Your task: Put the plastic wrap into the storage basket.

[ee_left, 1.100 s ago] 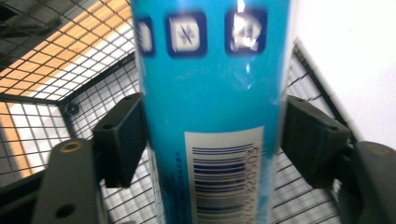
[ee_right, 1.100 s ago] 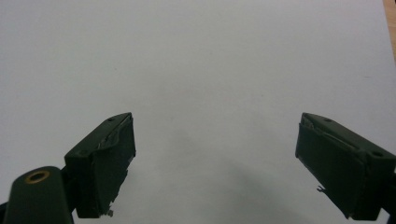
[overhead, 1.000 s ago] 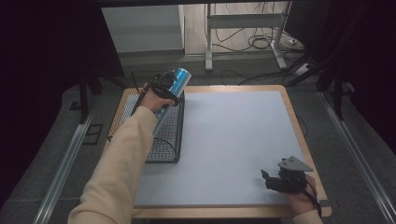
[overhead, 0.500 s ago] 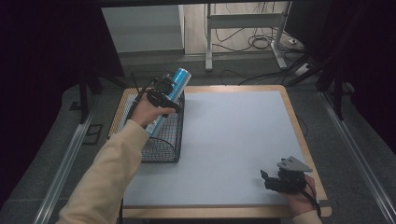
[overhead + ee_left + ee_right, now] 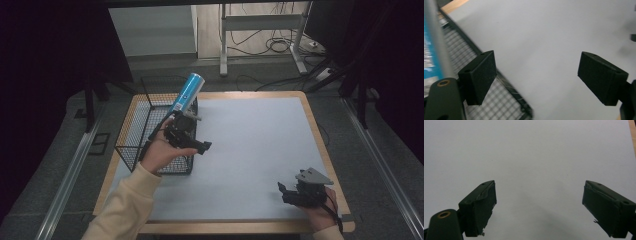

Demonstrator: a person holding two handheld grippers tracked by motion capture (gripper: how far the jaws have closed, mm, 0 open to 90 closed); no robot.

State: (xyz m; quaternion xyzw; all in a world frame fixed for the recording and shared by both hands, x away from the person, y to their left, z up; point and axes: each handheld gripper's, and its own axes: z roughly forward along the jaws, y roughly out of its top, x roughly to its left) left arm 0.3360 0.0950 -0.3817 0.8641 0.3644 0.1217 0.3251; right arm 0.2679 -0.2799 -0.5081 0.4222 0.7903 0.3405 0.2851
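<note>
Fingers of our left gripper [image 5: 192, 142] stand wide apart with nothing between them, just over the basket's right rim, pointing out across the worktop [image 5: 260, 150]. The blue tube [image 5: 185, 95] leans in the wire basket [image 5: 131, 131] at the worktop's far left corner, its long axis tilted up and away, top end above the far rim. It lies behind and to the side of those fingers, so we judge that any regrasp would need the hand to turn back; the left hand is by far the nearer. Our right gripper [image 5: 295, 192] rests near the worktop's near right corner, fingers open and empty. We cannot see the tube's lower end, hidden behind hand and gripper; in the left gripper view it is a blurred strip [image 5: 432, 47] cut off at the edge.
</note>
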